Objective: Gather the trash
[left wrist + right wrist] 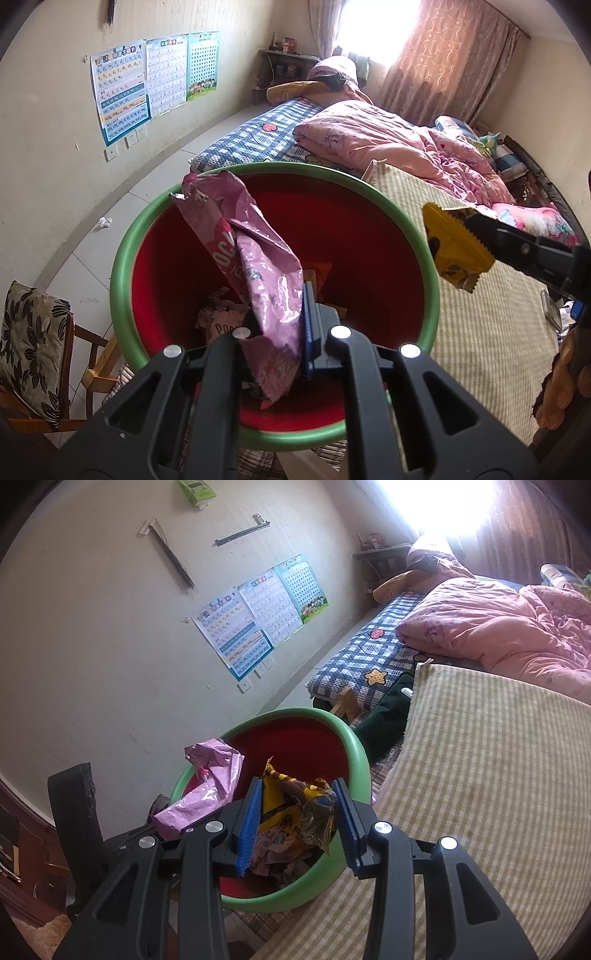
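Note:
My left gripper (pixel 284 328) is shut on a crumpled pink snack bag (pixel 255 258), holding it over the mouth of a red bin with a green rim (pixel 122 258). Several wrappers lie at the bin's bottom (pixel 218 317). My right gripper (pixel 297 812) is shut on a crinkled yellow wrapper (pixel 291 805), which it holds over the near side of the same bin (pixel 360 760). In the left wrist view that yellow wrapper (pixel 456 247) hangs just past the bin's right rim, pinched by the right gripper's black fingers (pixel 517 240). The pink bag (pixel 207 794) shows at left in the right wrist view.
The bin stands beside a bed with a striped beige cover (pixel 480 295), a pink quilt (pixel 388 144) and a checked blue mattress pad (pixel 255 136). A wooden chair with a floral cushion (pixel 29 347) is at left. Crumpled paper (pixel 104 221) lies on the floor by the poster wall.

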